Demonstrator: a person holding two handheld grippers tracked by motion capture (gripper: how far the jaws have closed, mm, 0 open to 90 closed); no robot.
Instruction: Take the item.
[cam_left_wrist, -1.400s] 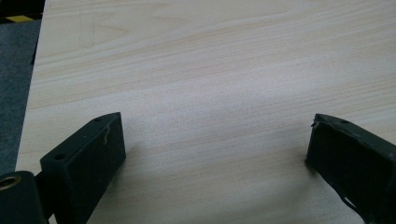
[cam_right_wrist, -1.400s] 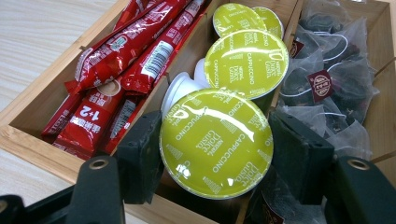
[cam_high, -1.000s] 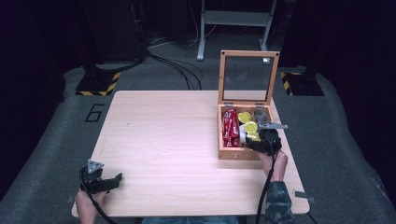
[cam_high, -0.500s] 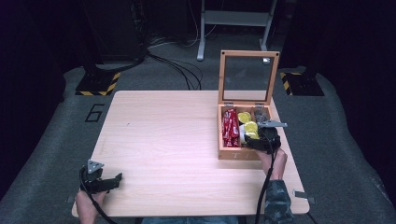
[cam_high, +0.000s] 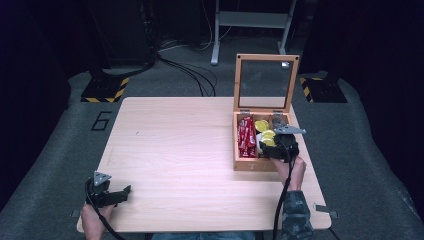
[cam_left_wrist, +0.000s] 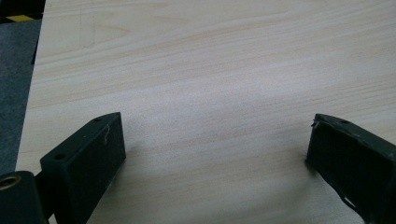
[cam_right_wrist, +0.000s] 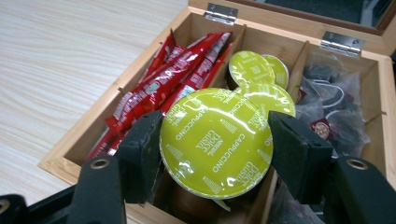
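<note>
R gripper (cam_right_wrist: 215, 140) clamped on a yellow-green capsule (cam_right_wrist: 215, 137), lid facing cam, jaws pressing its sides at 9 and 3 o'clock. Capsule sits over the mid compartment of the wooden box (cam_high: 239, 150), at table's (cam_high: 175, 150) 3 o'clock side; box lid up. Red sachets (cam_right_wrist: 163, 88) in the compartment at capsule's 10 o'clock, more capsules (cam_right_wrist: 254, 70) at 12, dark pouches (cam_right_wrist: 336, 102) at 2. L gripper (cam_left_wrist: 215, 154) wide open w/ nothing betw jaws, over bare tabletop near the 7 o'clock corner.
</note>
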